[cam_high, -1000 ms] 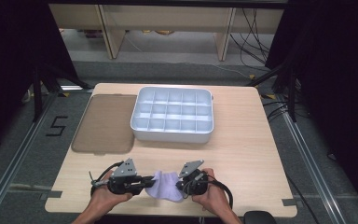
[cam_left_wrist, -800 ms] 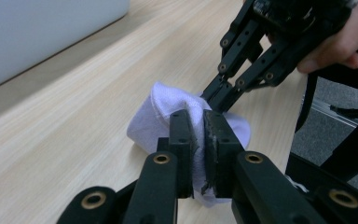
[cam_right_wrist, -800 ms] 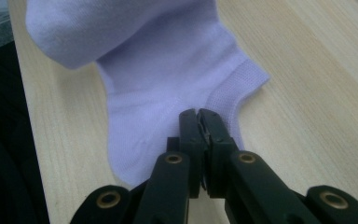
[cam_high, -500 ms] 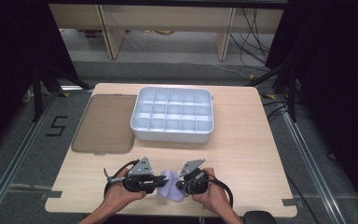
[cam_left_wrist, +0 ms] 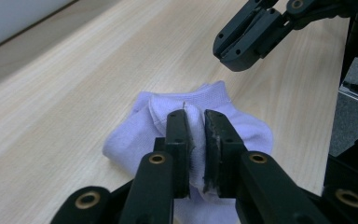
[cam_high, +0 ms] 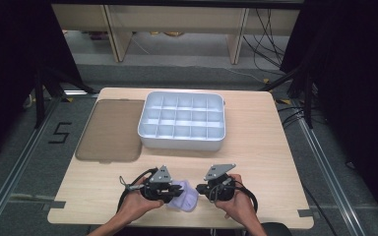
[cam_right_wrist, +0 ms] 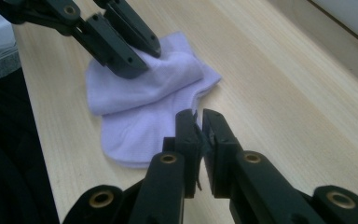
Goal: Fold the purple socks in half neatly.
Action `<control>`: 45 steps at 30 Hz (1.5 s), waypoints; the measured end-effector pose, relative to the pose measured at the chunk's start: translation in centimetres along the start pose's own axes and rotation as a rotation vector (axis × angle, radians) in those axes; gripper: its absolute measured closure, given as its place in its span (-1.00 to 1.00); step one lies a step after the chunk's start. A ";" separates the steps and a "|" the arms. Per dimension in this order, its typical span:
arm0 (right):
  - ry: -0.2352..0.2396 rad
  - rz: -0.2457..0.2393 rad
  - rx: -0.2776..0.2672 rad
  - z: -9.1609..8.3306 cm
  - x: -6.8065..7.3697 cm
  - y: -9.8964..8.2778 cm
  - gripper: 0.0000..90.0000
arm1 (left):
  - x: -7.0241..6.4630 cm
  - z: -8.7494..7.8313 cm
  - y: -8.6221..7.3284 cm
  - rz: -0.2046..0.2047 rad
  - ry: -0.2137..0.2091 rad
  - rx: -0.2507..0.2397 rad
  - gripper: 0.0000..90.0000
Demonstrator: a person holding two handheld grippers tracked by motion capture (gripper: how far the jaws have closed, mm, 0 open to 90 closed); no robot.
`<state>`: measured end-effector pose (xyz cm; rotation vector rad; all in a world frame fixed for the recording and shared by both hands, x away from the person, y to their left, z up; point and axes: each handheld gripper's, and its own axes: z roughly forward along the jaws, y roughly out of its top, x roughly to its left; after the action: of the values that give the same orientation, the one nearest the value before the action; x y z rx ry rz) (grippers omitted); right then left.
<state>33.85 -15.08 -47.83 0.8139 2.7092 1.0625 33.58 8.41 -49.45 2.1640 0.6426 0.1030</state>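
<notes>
Where the high view looks down on the table point(cam_high: 266, 147), near its front edge and between the two hands: lilac sock point(cam_high: 186, 197), crumpled flat on the wood.

Left gripper point(cam_high: 173, 192): held in the left hand point(cam_high: 135, 205), pointing toward the right one. In the left gripper view point(cam_left_wrist: 196, 122), closed to a narrow gap on a raised fold of the sock point(cam_left_wrist: 247, 128), with white-lilac fabric pinched between both pads; just eased apart by a trace, yet gripping. Rest of the sock spread on the table beyond and beside the jaws, folded over itself. Seen also in the right gripper view point(cam_right_wrist: 150, 49), bearing down on the far upper layer of the sock point(cam_right_wrist: 135, 100).

Right gripper point(cam_high: 200, 189): held in the right hand point(cam_high: 237, 206), just beside the sock's right edge, pointing left. In the right gripper view point(cam_right_wrist: 198, 119), parted by a thin slit only, having just opened that little; no cloth pressed between the pads, with the sock's near corner lying right at the tips. Whether touching that corner, impossible to tell. Seen from the left gripper view point(cam_left_wrist: 227, 49), raised off the wood past the sock, jaws close together.

Farther back, well apart from the sock: white compartment tray point(cam_high: 179, 142), with a brown translucent lid point(cam_high: 110, 130) flat just beside it on the left.
</notes>
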 end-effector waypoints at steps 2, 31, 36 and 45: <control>-0.004 -0.013 0.000 -0.1 0.1 0.0 0.89 | -0.1 0.2 -0.1 0.024 0.003 0.003 0.76; 0.008 -0.003 -0.100 -1.4 0.6 1.0 0.82 | 0.6 -1.6 -2.3 0.061 -0.056 0.029 0.83; 0.034 -0.029 -0.104 -0.9 1.8 1.6 0.91 | -0.6 -0.9 -2.9 0.086 -0.061 0.046 0.98; 0.076 -0.086 -0.032 1.6 3.5 2.6 0.95 | -1.8 -0.1 -2.9 0.058 -0.048 0.034 0.98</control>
<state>32.53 -10.71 -46.99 0.6591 2.7536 1.1377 30.81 9.05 -51.31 2.2121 0.5580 0.0717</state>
